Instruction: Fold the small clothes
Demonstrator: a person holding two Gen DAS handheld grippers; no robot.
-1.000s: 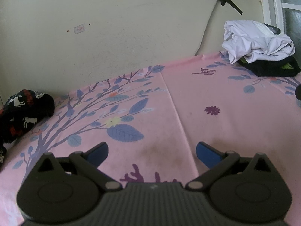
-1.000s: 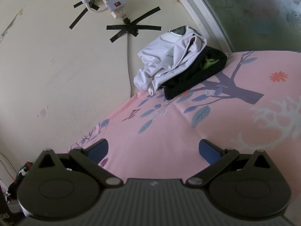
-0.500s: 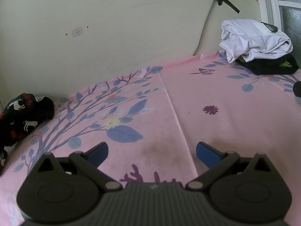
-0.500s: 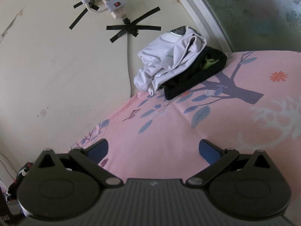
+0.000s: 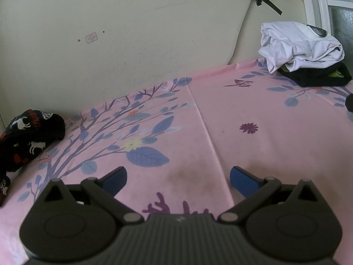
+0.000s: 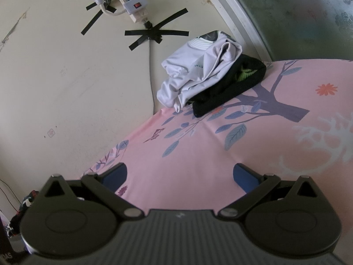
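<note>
Risks, my judgement:
- The white garment [image 6: 198, 75] lies crumpled on top of the black garment with green trim [image 6: 231, 88]. A pinch into the heap may lift both layers together, or drag the lower piece across the sheet.
- The thin pink floral sheet [image 5: 220, 132] could be caught between the fingers along with a garment, because it is loose enough to show creases.
- The heap sits at the far right, against the wall and beside the hanging cable [image 6: 151, 77]; a reach too deep could snag that cable.

Tools:
- Left tool [image 5: 178, 177]: blue-padded fingers spread wide, nothing between them, above bare sheet.
- Right tool [image 6: 179, 176]: likewise spread and empty, facing the heap but well apart from it.

Materials:
- White garment: smooth, light knit, ribbed collar, soft irregular folds.
- Black garment: thicker, matte, flattened under the white one.
- Dark patterned garment [image 5: 26, 132]: black with red and white animal print, bunched at the far left edge.
- Wall [image 5: 110, 33]: cream, scuffed, with black tape crosses [image 6: 154, 34] and a power strip [image 6: 132, 3].
- Sheet: printed leaves, faint brown staining near the left tool.
</note>
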